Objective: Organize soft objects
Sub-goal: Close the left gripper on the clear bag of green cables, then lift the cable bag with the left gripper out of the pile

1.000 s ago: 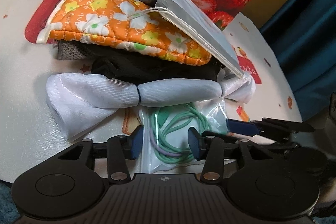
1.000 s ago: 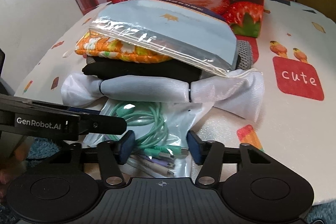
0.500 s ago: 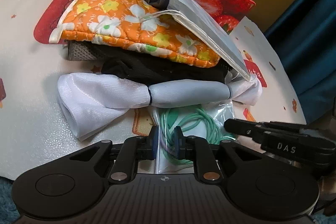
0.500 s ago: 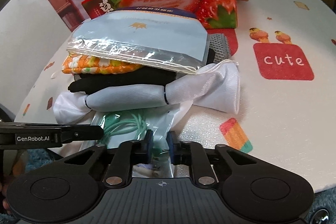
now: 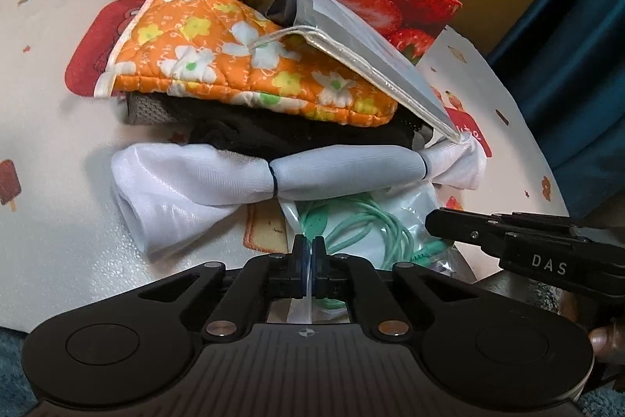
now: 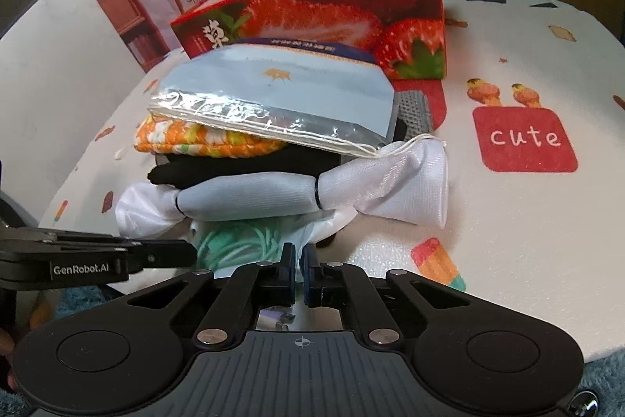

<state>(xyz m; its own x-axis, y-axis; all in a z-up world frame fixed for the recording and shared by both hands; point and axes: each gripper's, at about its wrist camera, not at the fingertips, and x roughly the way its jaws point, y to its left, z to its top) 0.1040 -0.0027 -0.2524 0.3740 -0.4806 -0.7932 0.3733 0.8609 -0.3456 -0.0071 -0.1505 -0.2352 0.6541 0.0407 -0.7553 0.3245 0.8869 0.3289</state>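
Here, clear bag point(image 5: 410, 217) w/ green cables point(image 5: 375, 221), strawberry box point(image 6: 351, 22)

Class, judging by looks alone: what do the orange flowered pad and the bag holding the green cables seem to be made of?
Orange flowered pad: probably quilted cotton-like fabric, matte, with stitched puffed squares and pale edge binding.
Bag of green cables: likely thin clear plastic film, glossy; the cables show through it and it crinkles.

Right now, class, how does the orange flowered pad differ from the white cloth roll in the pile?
The orange flowered pad is quilted, patterned and flat; the white cloth roll is plain, shiny and tied off with dark bands. The pad sits high in the pile; the roll lies near the bottom, on the table. Both are soft fabric.
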